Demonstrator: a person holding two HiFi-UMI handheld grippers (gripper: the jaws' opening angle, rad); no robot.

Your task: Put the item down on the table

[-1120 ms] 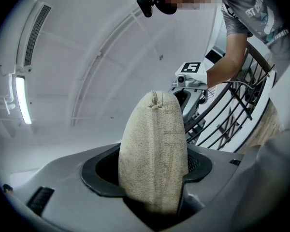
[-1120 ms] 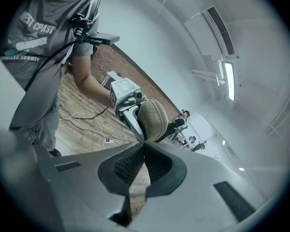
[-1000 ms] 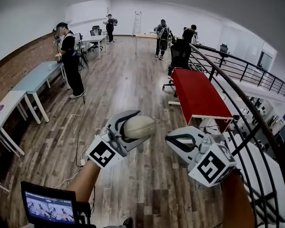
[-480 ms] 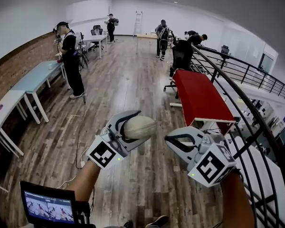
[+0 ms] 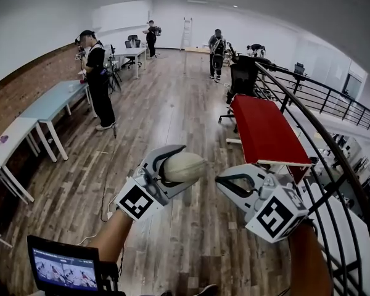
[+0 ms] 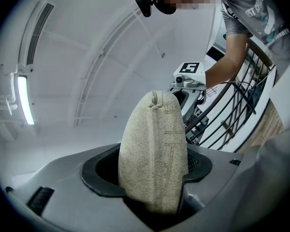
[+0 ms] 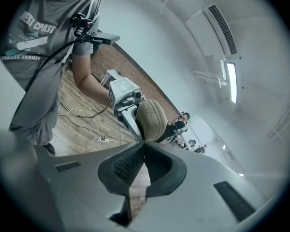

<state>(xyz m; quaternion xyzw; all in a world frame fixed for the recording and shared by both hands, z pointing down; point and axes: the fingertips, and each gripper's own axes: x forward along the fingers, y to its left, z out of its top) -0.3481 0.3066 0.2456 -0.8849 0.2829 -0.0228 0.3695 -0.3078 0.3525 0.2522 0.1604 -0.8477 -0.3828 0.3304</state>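
Between the left jaws: the pad (image 6: 153,149) stands on end, most of it sticking out past the tips. The left gripper (image 5: 182,168) is clamped on its lower part. We judge the wide, firm hold keeps this soft thing from slipping while we carry it.
Pad's place: in the air over the wooden floor (image 5: 166,116), well apart from any bench, so it is not yet put down.
Right gripper (image 5: 221,184): jaws together with nothing between them. We hold it just beside the left one, out of the way, since one gripper seems enough for a light pad.
Red bench (image 5: 262,128): ahead on our right, by the railing (image 5: 333,159). Its top looks bare, so we take it as the likely spot.
Next: we judge that we must get nearer, lower the pad onto the top, then open.
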